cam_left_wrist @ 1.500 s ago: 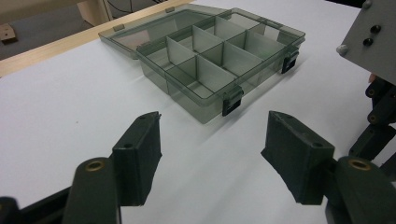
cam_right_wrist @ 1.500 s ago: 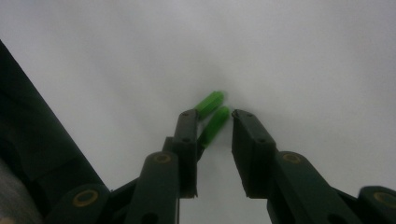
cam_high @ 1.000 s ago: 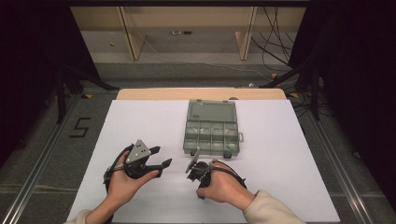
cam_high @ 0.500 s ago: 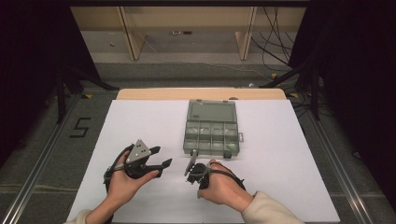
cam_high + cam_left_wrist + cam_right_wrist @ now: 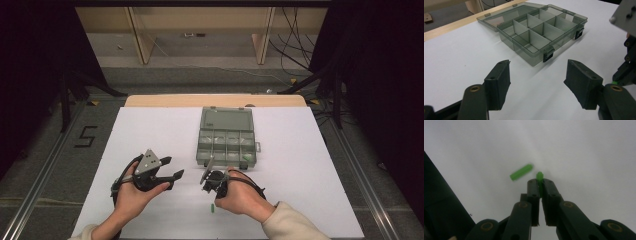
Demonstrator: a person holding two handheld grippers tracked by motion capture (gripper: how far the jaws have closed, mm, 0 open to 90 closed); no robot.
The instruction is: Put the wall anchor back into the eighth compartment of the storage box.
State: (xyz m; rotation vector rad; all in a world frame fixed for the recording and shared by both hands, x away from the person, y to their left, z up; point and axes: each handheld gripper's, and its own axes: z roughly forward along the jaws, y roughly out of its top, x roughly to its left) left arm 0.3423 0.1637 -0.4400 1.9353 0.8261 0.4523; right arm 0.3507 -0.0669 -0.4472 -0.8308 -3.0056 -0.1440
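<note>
box mid-table | peg on table, near edge, before box

the one sign that can be read is a dark number 5, marked on the grey floor at the left of the white table, about level with the table's far half. it stands alone, with no other word or mark beside it. the box, the table top and the tools bear no lettering that can be made out.
</note>
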